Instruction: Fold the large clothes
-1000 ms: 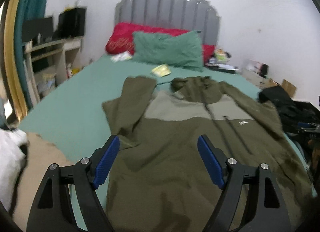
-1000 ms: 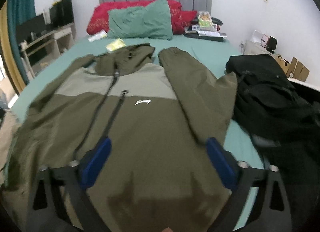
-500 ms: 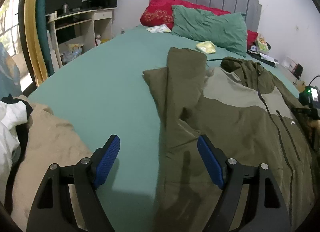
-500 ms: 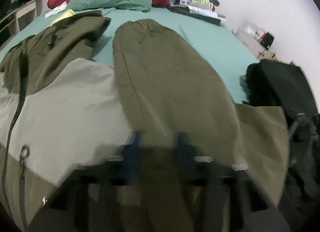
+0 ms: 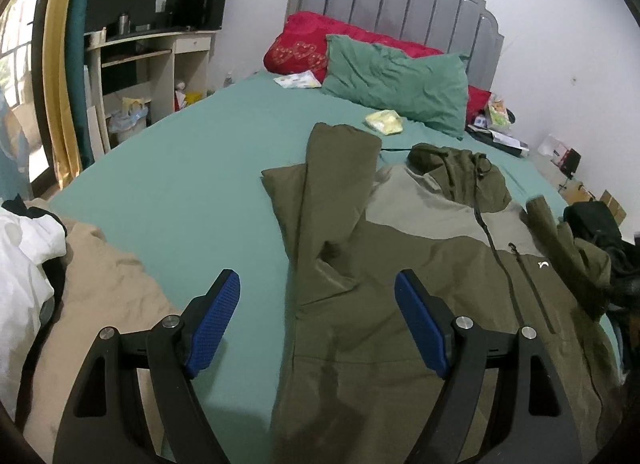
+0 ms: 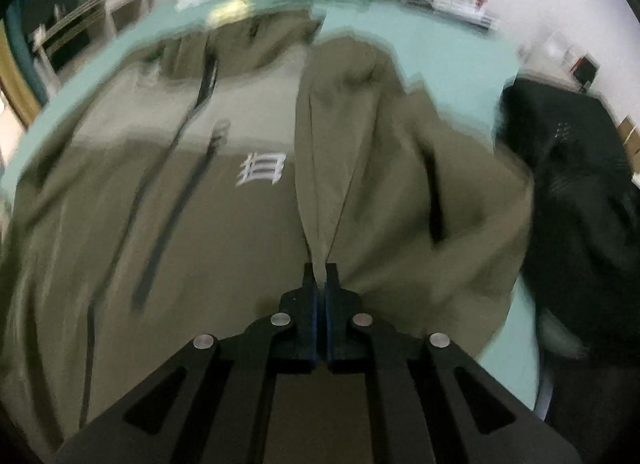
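Note:
An olive-green hooded jacket (image 5: 420,272) with a pale chest panel lies front up on the teal bed (image 5: 192,183). Its one sleeve (image 5: 336,175) lies folded up along the body. My left gripper (image 5: 318,320) is open and empty, hovering over the jacket's near edge. In the blurred right wrist view my right gripper (image 6: 320,270) is shut on a pinched fold of the jacket's other sleeve (image 6: 360,135), which is lifted and pulled over the jacket (image 6: 180,232).
A green pillow (image 5: 396,83) and a red pillow (image 5: 304,47) lie by the grey headboard. A beige cloth (image 5: 104,288) and a white cloth (image 5: 24,264) lie near left. A black garment (image 6: 576,199) lies beside the jacket. A desk (image 5: 152,55) stands at left.
My right gripper has closed on the sleeve and drawn it up and back. My left gripper has swung slightly right, staying open.

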### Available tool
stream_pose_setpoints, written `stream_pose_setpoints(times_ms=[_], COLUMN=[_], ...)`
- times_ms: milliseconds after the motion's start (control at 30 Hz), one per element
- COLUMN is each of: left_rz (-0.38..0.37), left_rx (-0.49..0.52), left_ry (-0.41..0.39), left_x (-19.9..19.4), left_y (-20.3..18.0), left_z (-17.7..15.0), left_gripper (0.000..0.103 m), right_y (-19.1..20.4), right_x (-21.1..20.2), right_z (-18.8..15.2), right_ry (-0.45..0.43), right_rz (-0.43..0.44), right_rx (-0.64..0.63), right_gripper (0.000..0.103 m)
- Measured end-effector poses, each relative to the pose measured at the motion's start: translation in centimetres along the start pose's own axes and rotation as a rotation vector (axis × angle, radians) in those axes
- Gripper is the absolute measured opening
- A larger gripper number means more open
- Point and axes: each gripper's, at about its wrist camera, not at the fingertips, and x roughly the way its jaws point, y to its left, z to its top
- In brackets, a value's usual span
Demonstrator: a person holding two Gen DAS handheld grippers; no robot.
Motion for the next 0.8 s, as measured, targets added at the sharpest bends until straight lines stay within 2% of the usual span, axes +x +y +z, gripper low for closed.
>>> stream_pose_setpoints(times_ms=[67,133,167,267,367,500,567,600,633,667,733,800], left_rz=[-0.003,-0.016,-0.014,-0.015,-0.003,0.001,0.007,0.011,0.016,0.025,0.044,0.062], left_rx=[-0.025,-0.048,-0.051,-0.032,-0.014,-0.022,-0.024,-0.024,-0.027,-0.031,-0.046,-0.058], left_ry=[0.012,0.029,0.035,0.047,0.051,0.064,0.073,0.073,0.072,0.068,0.055,0.039], left_x=[0.3,0.6,0.7,1.1,1.6,2.3,2.4,2.4,2.3,2.2,1.7,1.1], left_y=[0.2,0.5,0.6,0.4,0.4,1.0,1.6,1.9,2.1,2.3,3.1,3.7], left_z=[0.0,-0.1,-0.1,-0.4,-0.5,-0.3,-0.2,-0.1,0.1,0.3,0.7,1.0], left_gripper=[0.083,0.083,0.083,0.083,0.083,0.083,0.083,0.083,0.083,0.083,0.083,0.083], right_y=[0.7,1.0,1.5,2.3,3.2,3.9,3.3,2.8,2.6,2.6,3.3,5.2], right_x=[0.0,-0.3,-0.7,-0.2,3.2,7.4,9.6,10.5,11.0,10.6,8.5,4.9], right_z=[-1.5,-0.8,0.2,3.9,8.8,12.7,13.7,14.0,14.2,14.1,13.8,13.6], right_ry=[0.049,0.014,-0.035,-0.119,-0.135,-0.143,-0.117,-0.103,-0.090,-0.113,-0.196,-0.282], right_rz=[0.006,-0.014,-0.035,-0.070,-0.079,-0.206,-0.252,-0.217,-0.202,-0.190,-0.169,-0.104], right_rx=[-0.011,-0.026,-0.048,-0.055,-0.049,0.007,0.052,0.084,0.109,0.128,0.130,0.104], right_gripper=[0.019,0.071,0.078,0.080,0.080,0.080,0.077,0.051,0.011,0.005,0.005,0.005])
